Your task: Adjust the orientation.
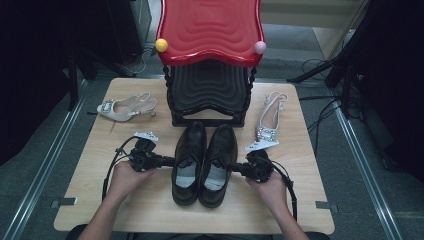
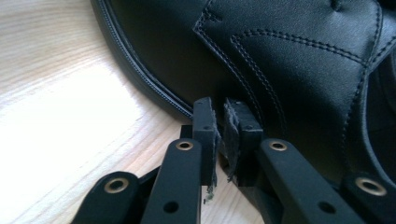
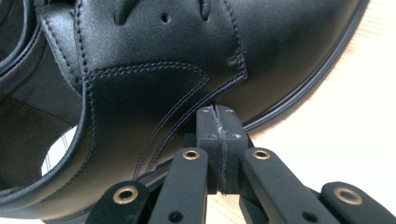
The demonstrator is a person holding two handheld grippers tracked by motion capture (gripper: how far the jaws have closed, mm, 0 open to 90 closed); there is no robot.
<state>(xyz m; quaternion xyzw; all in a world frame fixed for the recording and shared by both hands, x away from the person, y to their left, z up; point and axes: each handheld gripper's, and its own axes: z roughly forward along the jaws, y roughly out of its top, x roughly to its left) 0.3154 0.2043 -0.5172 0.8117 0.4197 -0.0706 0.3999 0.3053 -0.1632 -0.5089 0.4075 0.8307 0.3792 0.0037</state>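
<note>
Two black shoes stand side by side at the middle of the counter (image 1: 100, 200), touching along their inner edges. The left shoe (image 1: 189, 162) has the left gripper (image 1: 167, 161) against its outer side, the right shoe (image 1: 218, 165) has the right gripper (image 1: 239, 168) against its outer side, so the pair sits squeezed between the two tips. In the left gripper view the jaws stand a narrow slit apart with nothing between them, tips at the shoe's welt; in the right gripper view the jaws are pressed together, tips on the leather.

Also on the counter are two pale heeled sandals: one far left (image 1: 126, 107), one far right (image 1: 270, 120). One red and black rack (image 1: 210, 60) stands at the far edge.

Both black shoes run near to far, toes pointing far toward the rack, heels near the person.
</note>
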